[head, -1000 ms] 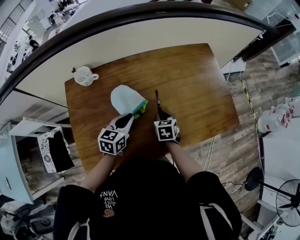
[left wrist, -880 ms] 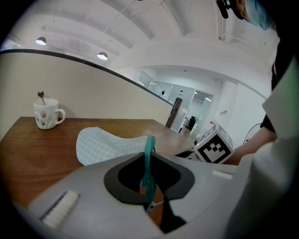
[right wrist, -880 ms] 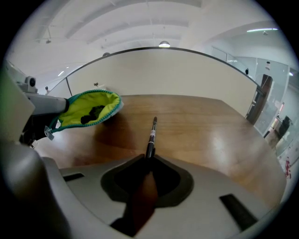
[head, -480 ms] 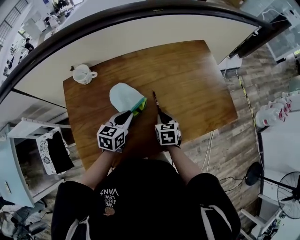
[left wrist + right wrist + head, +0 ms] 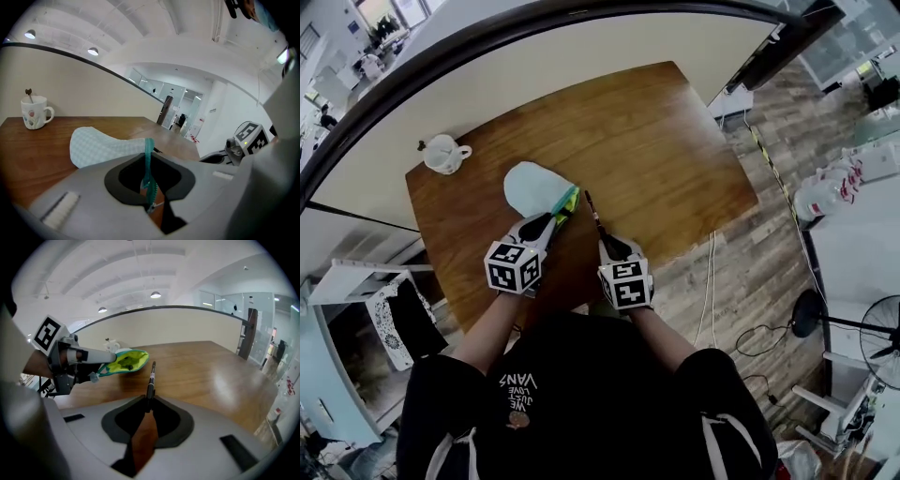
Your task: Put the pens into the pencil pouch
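A light blue pencil pouch [image 5: 532, 187] lies on the wooden table [image 5: 666, 150], its yellow-green lined mouth [image 5: 124, 360] turned toward my right gripper. My left gripper [image 5: 548, 222] is shut on the pouch's teal zipper edge [image 5: 148, 161] and holds the mouth up. My right gripper [image 5: 605, 242] is shut on a dark pen [image 5: 150, 378]. The pen [image 5: 592, 210] sticks out forward from the jaws, its tip a short way right of the pouch mouth. Something dark shows inside the pouch, but I cannot tell what it is.
A white mug [image 5: 443, 154] with a spoon in it stands at the table's far left corner, also visible as the mug [image 5: 34, 112] behind the pouch. A curved cream partition runs behind the table. Wood floor and a cable lie to the right.
My right gripper has closed on the pen, raised it off the table and drawn back a little. The left gripper has kept its hold on the pouch without moving.
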{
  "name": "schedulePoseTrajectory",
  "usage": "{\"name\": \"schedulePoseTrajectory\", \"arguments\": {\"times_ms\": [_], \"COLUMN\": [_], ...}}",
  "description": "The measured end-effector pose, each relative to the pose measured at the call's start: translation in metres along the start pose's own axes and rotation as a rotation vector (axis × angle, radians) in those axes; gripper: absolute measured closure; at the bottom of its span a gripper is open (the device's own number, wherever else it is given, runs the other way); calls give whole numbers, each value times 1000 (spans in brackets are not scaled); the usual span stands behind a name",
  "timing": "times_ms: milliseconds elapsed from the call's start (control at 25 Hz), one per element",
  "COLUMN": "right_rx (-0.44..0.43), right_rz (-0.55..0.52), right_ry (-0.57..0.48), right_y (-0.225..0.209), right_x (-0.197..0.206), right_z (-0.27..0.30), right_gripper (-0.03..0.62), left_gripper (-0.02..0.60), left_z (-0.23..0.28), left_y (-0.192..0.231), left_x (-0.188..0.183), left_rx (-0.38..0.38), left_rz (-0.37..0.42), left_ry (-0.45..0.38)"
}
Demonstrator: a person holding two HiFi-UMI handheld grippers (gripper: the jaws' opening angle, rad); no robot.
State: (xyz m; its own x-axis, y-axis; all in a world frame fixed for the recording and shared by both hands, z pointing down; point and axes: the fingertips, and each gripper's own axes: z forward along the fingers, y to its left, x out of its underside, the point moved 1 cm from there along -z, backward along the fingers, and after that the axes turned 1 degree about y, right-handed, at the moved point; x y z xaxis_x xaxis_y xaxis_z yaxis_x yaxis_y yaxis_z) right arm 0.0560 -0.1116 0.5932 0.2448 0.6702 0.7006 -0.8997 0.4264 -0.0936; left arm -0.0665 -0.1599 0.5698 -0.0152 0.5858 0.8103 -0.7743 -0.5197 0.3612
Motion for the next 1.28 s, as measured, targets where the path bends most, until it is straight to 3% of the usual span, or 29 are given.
{"name": "schedulePoseTrajectory", "arguments": {"times_ms": [360,720,1280], "right_rx": [-57,-89,-124], "right_rz": [-10,-157,-169], "right_ry": [-13,45,17], "right_y": [37,36,20], "right_x": [2,-9,-48], "right_z": [-31,-21,16], "right_gripper": [530,530,528], "left_gripper": [537,538,538], "left_z": [-1,-5,0], "left_y": [-10,-39,-66], "left_x": [5,18,21], "left_rx": [49,157,252], "left_rz": [44,168,118], "left_ry": [21,81,62]}}
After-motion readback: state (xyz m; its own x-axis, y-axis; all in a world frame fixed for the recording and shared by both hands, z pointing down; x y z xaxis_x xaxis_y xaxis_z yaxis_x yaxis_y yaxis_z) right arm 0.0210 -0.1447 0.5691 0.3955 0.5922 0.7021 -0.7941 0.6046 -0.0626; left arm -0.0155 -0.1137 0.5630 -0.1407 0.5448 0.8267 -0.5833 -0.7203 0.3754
